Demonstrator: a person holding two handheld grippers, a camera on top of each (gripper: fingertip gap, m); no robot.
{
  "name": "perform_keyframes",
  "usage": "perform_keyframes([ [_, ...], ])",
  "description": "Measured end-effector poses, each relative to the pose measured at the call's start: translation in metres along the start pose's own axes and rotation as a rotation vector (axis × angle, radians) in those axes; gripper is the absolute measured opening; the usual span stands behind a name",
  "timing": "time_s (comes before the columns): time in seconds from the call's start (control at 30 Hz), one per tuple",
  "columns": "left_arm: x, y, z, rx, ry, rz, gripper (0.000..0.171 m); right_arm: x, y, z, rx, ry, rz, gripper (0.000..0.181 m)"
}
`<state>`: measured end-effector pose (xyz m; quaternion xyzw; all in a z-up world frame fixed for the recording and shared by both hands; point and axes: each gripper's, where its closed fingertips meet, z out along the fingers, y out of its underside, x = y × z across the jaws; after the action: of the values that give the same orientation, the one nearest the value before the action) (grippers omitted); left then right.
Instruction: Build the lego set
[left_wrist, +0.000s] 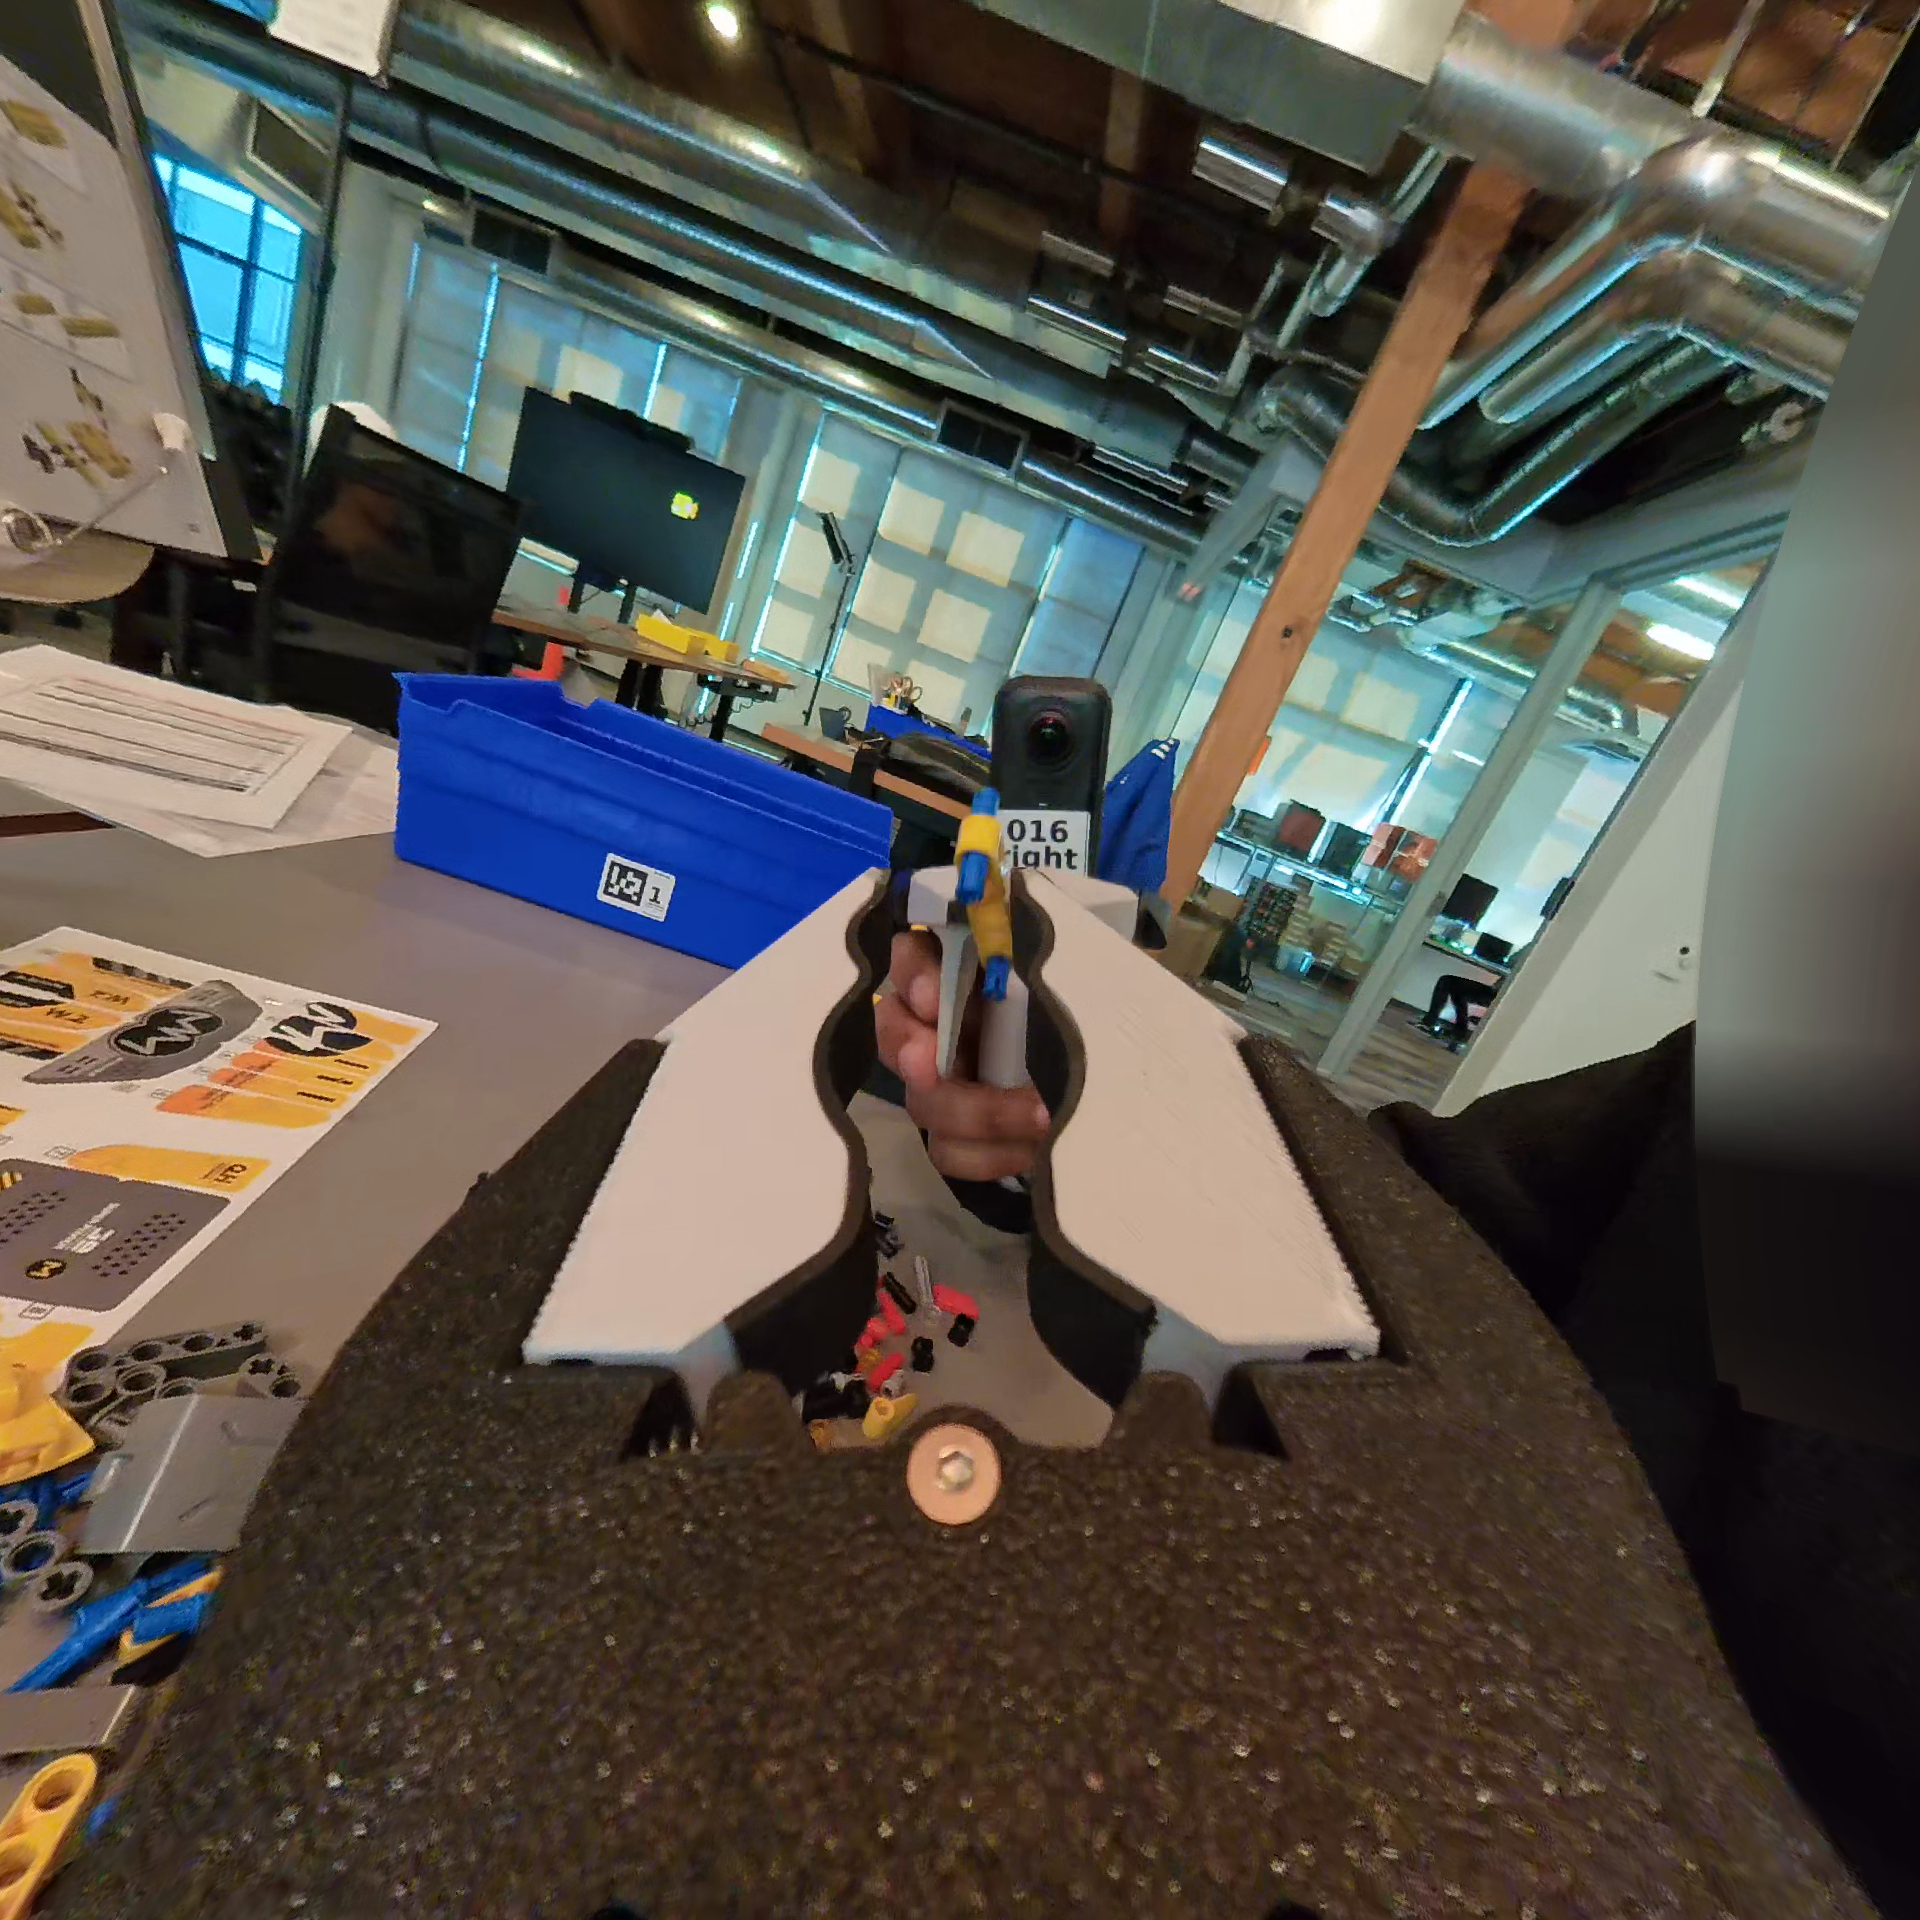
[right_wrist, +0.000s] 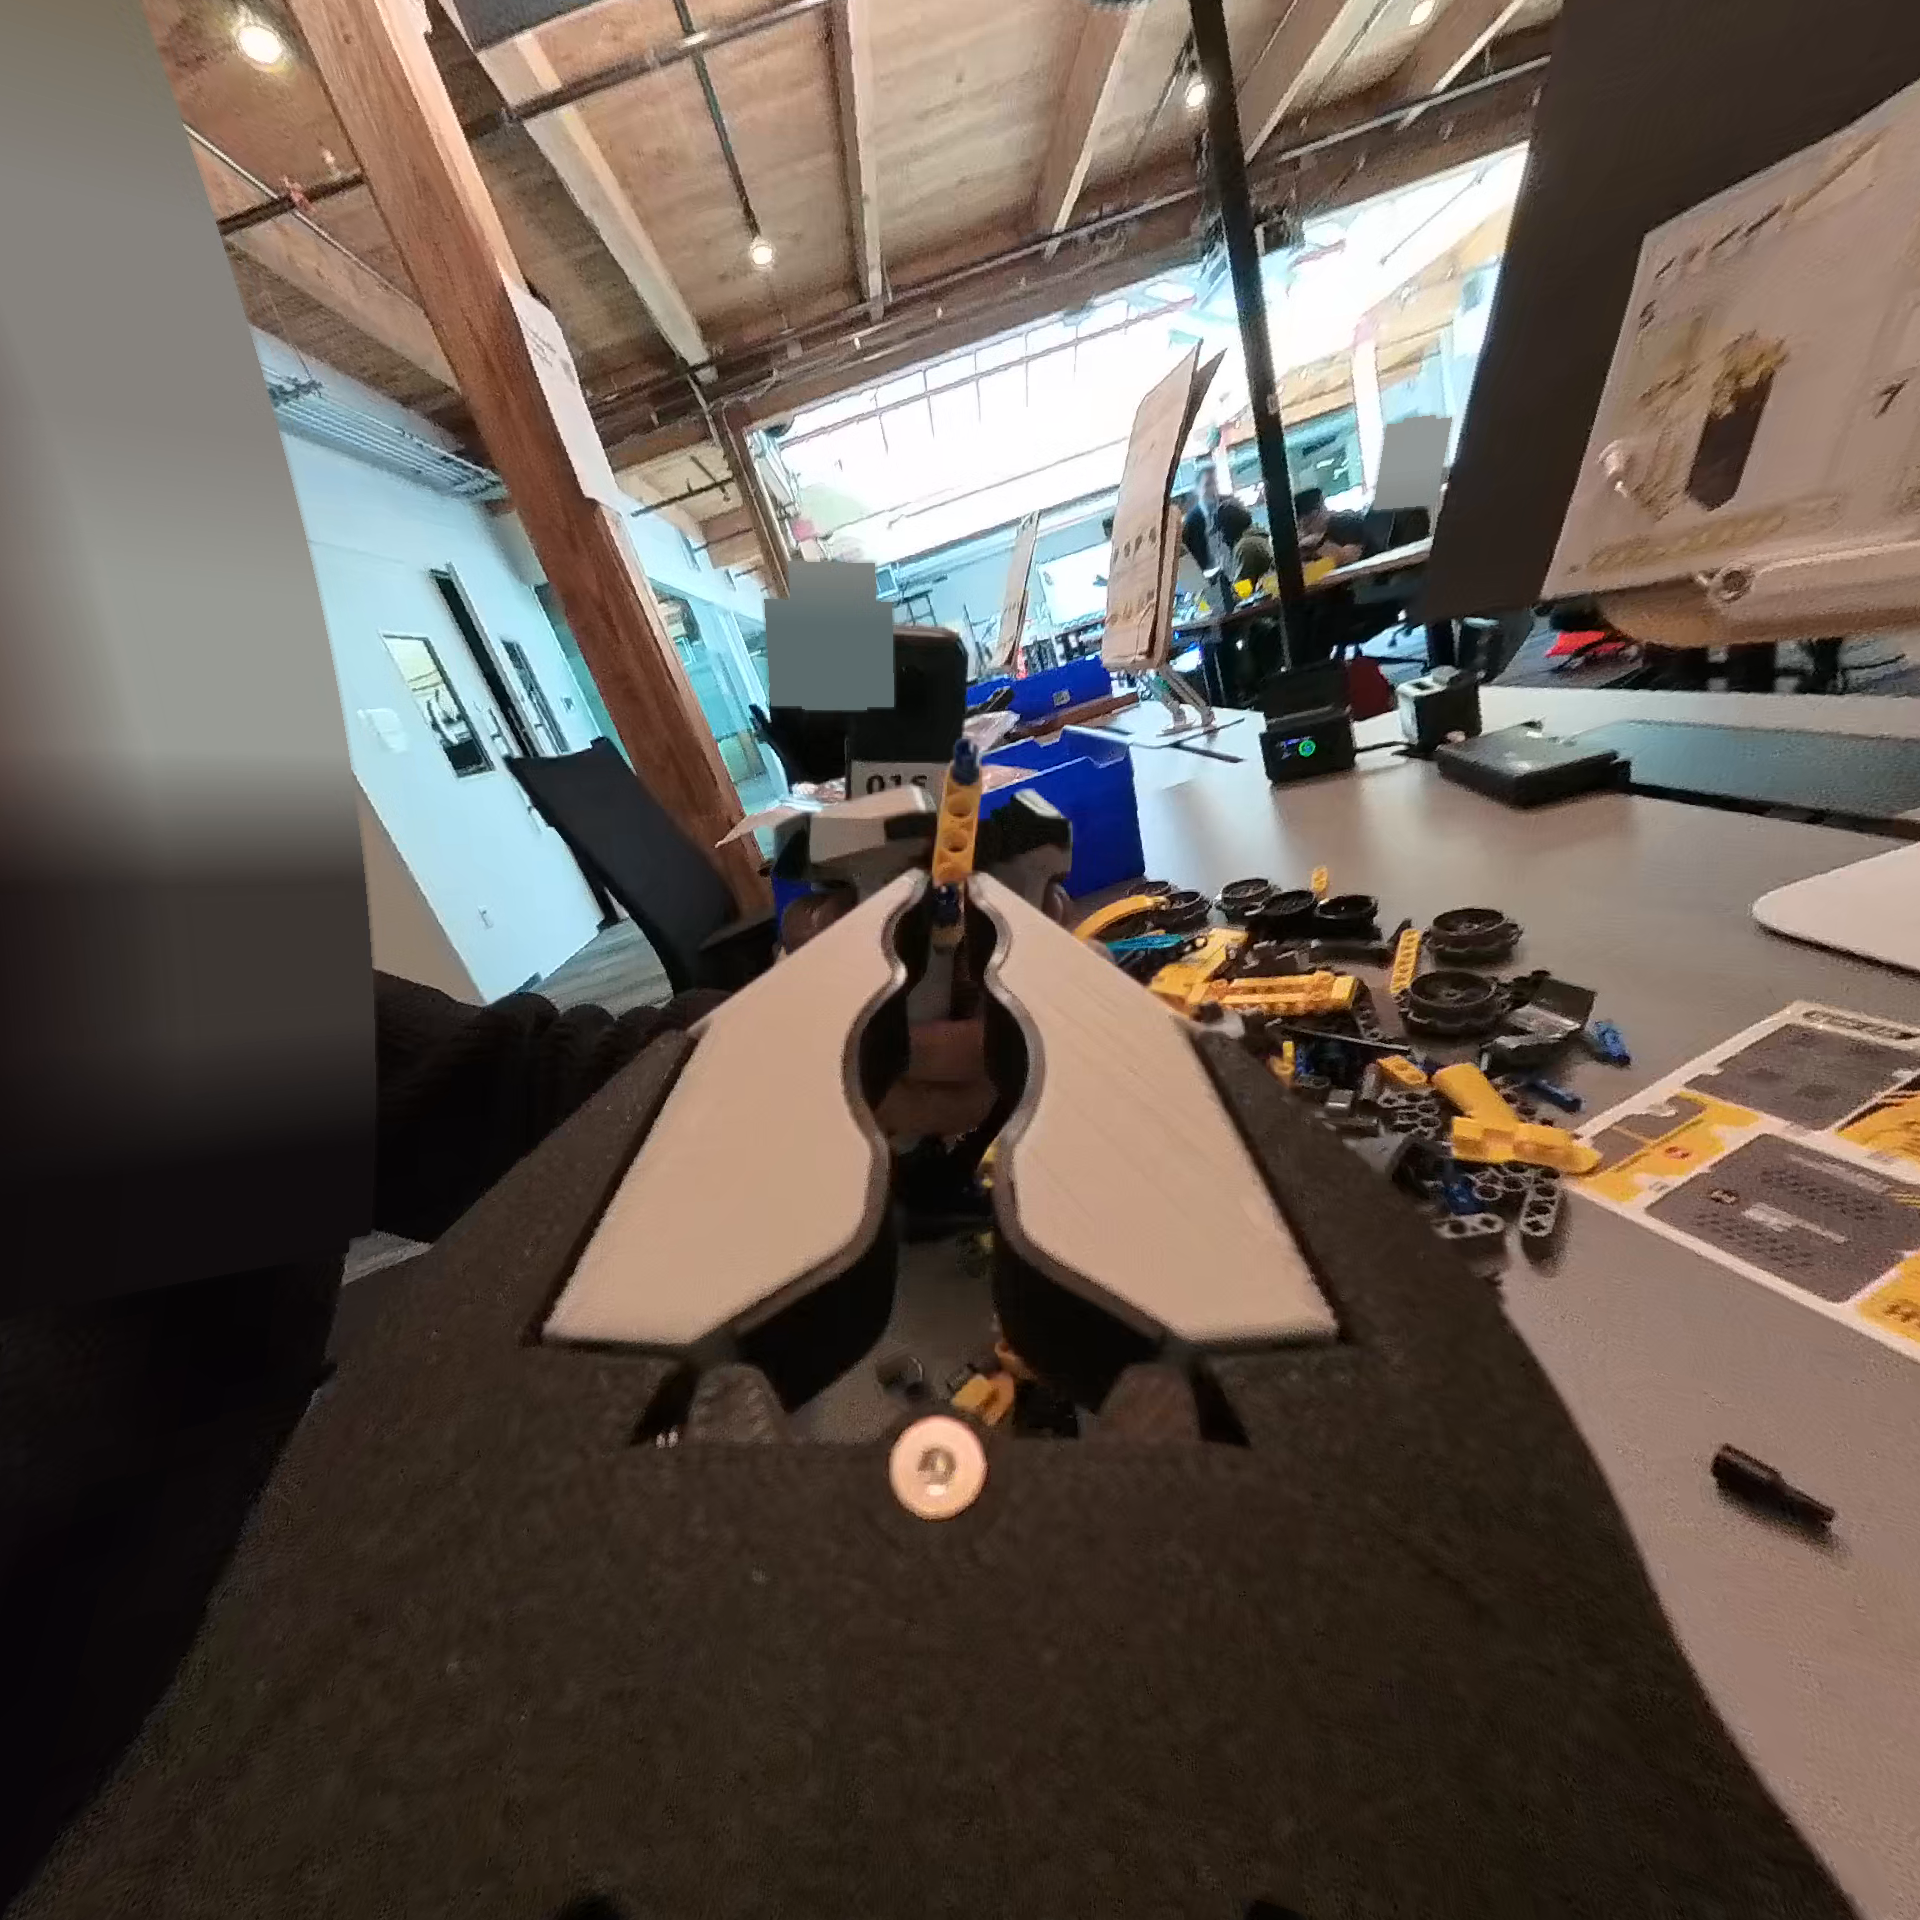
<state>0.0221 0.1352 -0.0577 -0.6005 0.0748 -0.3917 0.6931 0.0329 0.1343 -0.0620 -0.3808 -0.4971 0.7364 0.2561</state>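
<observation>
My left gripper (left_wrist: 954, 894) and right gripper (right_wrist: 951, 888) face each other tip to tip above the grey table (left_wrist: 436, 945). Between them stands a small yellow holed beam with blue pins (left_wrist: 984, 899). In the right wrist view the right jaws are shut on the beam's lower end, and the beam (right_wrist: 956, 826) sticks up with a blue pin on top. In the left wrist view the left jaws stand narrowly apart around the same piece and seem to pinch it. One finger of the right gripper (left_wrist: 951, 997) and a hand show behind it.
A blue bin (left_wrist: 582, 790) stands at the back. Sticker sheets (left_wrist: 156, 1091) (right_wrist: 1766, 1143) lie flat. Small red, black and yellow pins (left_wrist: 894, 1340) lie under the grippers. A pile of yellow beams and black wheels (right_wrist: 1351, 997) is to the right. A black pin (right_wrist: 1766, 1496) lies alone. My two grippers' fingertips are within a few centimetres of each other.
</observation>
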Motion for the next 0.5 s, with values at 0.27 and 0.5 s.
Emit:
perform_keyframes([
  [0.27,0.005,0.001,0.0,-0.033,0.006,0.067,0.007,0.004,0.008,0.001,-0.024,0.003,0.033,0.007],
  [0.5,0.012,0.03,0.001,-0.276,0.103,-0.023,0.007,-0.005,0.032,0.008,-0.133,-0.071,0.067,0.008],
])
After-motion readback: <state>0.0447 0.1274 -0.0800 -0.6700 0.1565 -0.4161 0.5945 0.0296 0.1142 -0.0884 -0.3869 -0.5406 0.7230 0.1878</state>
